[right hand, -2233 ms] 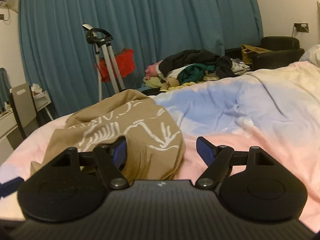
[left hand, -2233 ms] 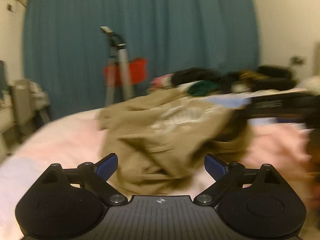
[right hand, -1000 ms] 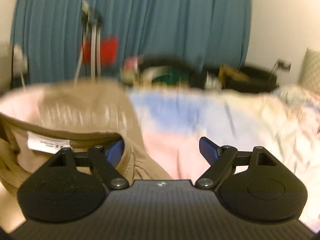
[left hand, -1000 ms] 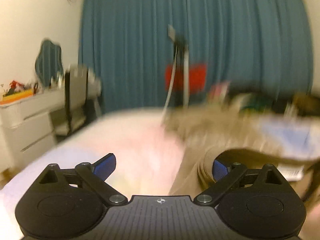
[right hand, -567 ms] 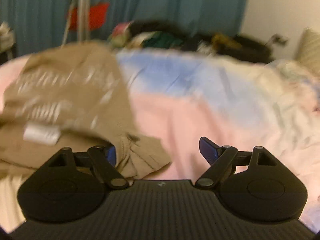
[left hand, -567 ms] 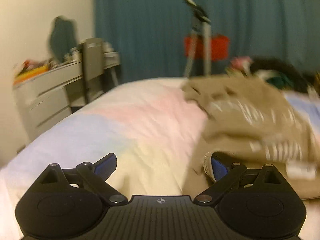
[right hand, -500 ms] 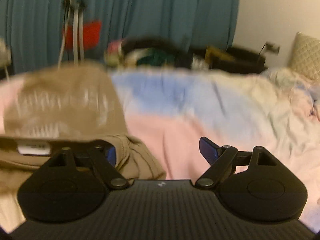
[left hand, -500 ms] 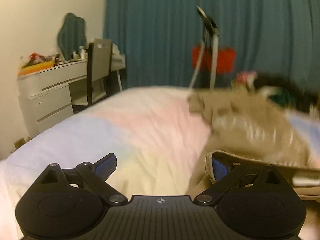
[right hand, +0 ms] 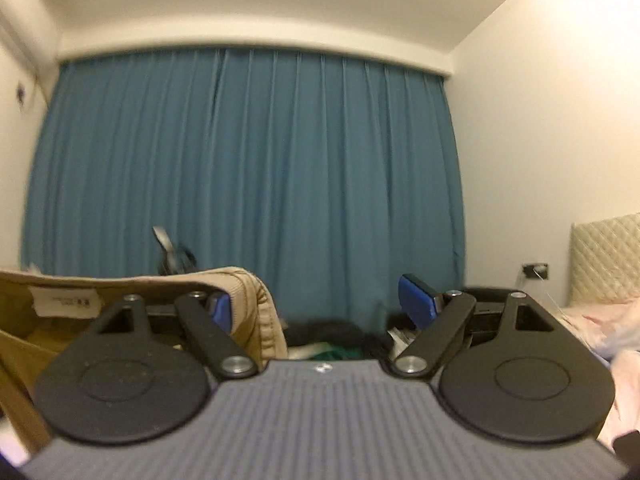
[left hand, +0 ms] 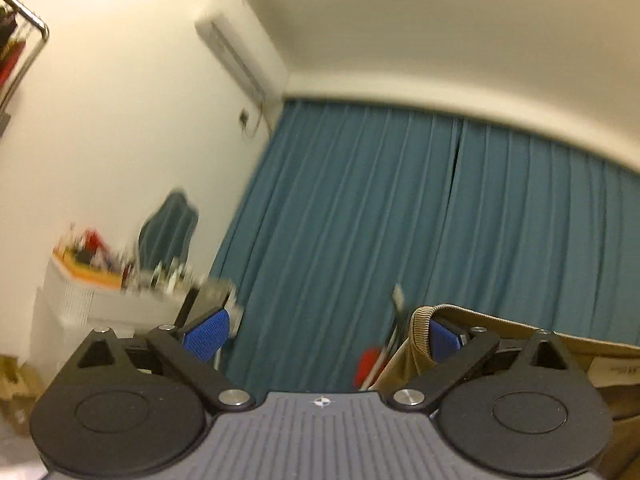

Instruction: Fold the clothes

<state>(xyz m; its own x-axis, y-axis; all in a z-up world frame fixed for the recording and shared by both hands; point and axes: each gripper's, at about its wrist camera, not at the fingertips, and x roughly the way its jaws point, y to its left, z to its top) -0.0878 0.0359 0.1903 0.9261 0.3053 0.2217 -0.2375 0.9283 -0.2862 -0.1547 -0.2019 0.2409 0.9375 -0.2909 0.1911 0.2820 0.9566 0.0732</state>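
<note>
Lifted off the bed, tan sweater [left hand: 520,344] hooked over each gripper's inner jaw

Tan garment [left hand: 520,344] mostly out-of-frame; desk clutter [left hand: 92,256] blurred

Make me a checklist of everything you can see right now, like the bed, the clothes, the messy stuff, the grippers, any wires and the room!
Surface: only a pink corner of the bedding shows at the right edge.
Job's things: tan garment, lifted; its ribbed edge is hooked over one inner finger of each gripper; white label visible.
Clutter: dark and green clothes pile; cluttered white desk.
Grippers: left hand-held gripper and right hand-held gripper, jaws wide apart.
Cables: thin wire at the wall socket.
Surroundings: blue curtain, air conditioner, quilted headboard.
</note>
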